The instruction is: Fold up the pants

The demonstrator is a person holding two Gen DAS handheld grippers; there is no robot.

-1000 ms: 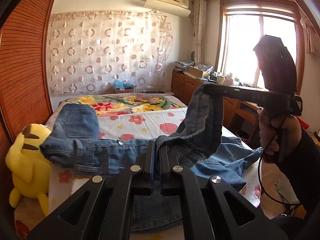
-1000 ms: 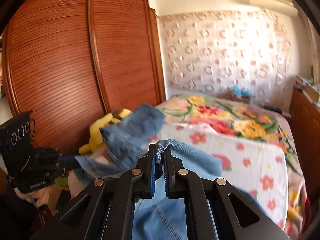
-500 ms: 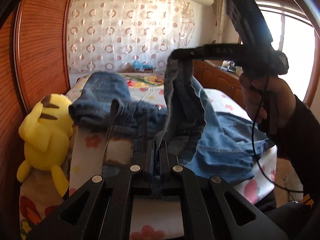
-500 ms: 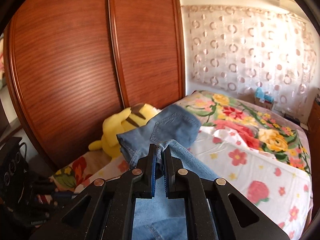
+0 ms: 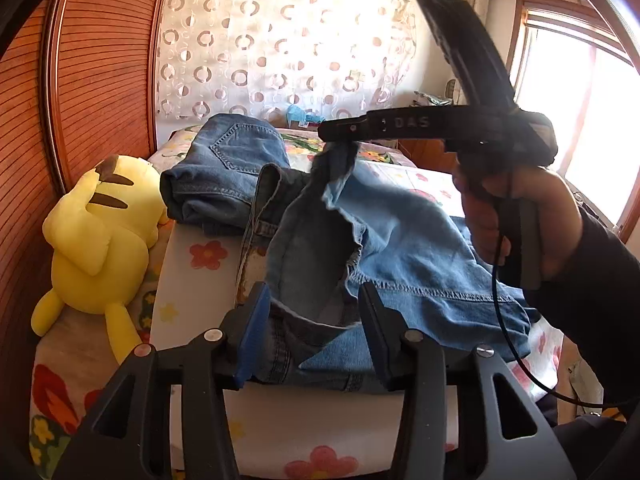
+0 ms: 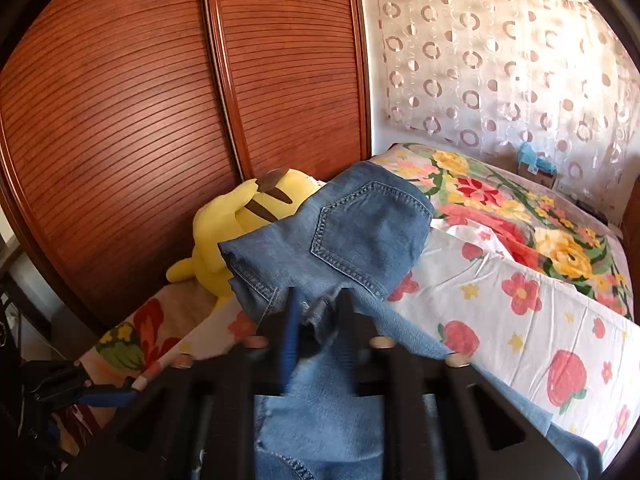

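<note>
Jeans (image 5: 400,236): blue denim pair on the flowered bed (image 6: 520,312), waist end far, beside the yellow plush toy (image 5: 96,236).
Left gripper (image 5: 312,320): jaws opening, denim hem loose between them, pads clear.
Right gripper (image 6: 316,320): jaws opening, cloth between, grip released.

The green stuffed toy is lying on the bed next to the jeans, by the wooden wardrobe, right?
Not quite: the stuffed toy is yellow, not green, as the left wrist view shows. It does lie on the bed next to the jeans, by the wooden wardrobe.
</note>
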